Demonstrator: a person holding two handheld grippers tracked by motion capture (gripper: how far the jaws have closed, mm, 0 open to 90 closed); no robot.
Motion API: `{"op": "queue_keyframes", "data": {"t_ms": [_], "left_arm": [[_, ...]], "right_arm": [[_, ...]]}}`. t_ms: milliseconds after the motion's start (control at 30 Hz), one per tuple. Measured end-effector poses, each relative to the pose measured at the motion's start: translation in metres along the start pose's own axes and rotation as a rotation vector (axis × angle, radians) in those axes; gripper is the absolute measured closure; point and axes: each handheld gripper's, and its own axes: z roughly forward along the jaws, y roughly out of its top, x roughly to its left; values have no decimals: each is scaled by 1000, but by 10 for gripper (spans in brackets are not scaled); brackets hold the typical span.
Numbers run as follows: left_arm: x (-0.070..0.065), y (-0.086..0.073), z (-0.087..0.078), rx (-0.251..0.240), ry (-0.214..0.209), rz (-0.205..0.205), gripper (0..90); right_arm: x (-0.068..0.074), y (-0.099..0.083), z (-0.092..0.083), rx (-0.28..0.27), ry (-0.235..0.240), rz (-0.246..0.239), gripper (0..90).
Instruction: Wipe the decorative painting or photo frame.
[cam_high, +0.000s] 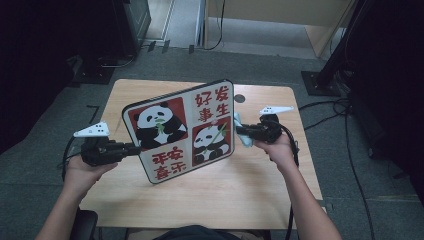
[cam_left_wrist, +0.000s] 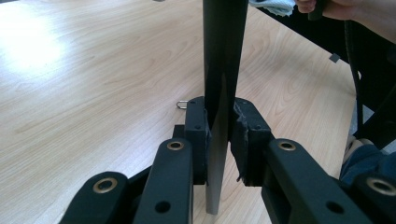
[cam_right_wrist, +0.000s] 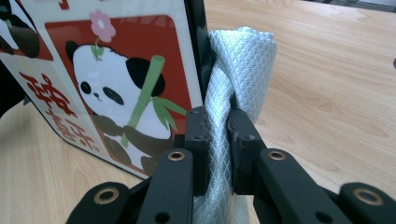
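A panda picture board with red panels and red characters stands on edge on the wooden table, tilted. My left gripper is shut on the board's left edge; in the left gripper view the thin dark board runs upright between the pads. My right gripper is shut on a pale blue-grey cloth, and the cloth's bunched end rests against the board's right edge. In the high view the cloth shows beside the board's right rim.
A small metal ring lies on the table behind the left jaws. A dark round hole sits near the table's far edge. Black stands and cables crowd the floor at the right.
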Motion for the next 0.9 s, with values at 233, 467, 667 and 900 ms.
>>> {"op": "queue_keyframes", "data": {"t_ms": [233,467,667,900], "left_arm": [[-1,0,0,1,1,0,778],[0,0,0,1,-2,-4,778],[0,0,0,1,-1,-1,778],[0,0,0,1,-1,1,778]], "right_arm": [[-1,-10,4,26,-8,12,808],[-3,-23,8,39,-12,9,808],[-8,-31,12,58,0,15,808],[-17,-43,18,87,32,5,808]]}}
